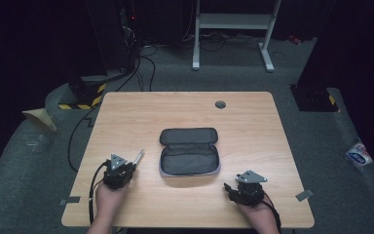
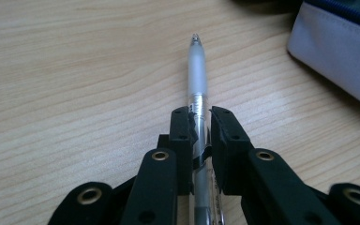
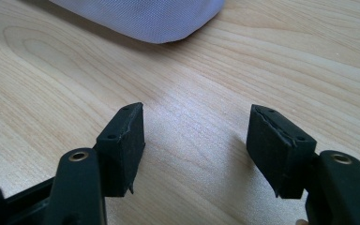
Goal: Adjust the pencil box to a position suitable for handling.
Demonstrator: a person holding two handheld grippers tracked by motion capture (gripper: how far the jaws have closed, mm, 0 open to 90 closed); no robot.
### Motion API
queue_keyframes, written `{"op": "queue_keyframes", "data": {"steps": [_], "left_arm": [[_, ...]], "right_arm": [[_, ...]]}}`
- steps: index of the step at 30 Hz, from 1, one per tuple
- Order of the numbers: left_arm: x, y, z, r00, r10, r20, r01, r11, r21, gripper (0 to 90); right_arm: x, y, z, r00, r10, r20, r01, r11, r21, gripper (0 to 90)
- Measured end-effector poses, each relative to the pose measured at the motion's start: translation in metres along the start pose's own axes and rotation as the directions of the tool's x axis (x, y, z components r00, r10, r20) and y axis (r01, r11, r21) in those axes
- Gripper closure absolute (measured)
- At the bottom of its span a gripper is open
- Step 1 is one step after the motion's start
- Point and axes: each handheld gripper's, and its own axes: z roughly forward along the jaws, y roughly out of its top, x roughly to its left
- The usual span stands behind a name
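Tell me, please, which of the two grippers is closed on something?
The left gripper: its jaws clamp a clear pen, tip pointing away. The right gripper stands open over bare table, holding nothing.

Pen's (image 2: pixel 197 89) rear hidden between tongs

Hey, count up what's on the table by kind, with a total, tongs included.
Pens: 1, a clear pen clamped in the left tongs
Pencil cases: 1, the open pencil case
Tongs: 2, left tongs and right tongs, the right ones open with nothing between them
Total: 4
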Motion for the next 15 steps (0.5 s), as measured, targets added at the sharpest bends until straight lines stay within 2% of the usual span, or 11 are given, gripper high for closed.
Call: {"op": "queue_keyframes", "data": {"steps": [15], "left_arm": [[-0.0018, 0.0027, -0.0108, 0.9994, 0.005, 0.034, -0.003, 0.9983, -0.058, 79.1]], "right_arm": [[-0.0004, 0.0002, 0.0004, 1.0, -0.004, -0.006, 0.004, 1.0, 0.0, 36.6]]}}
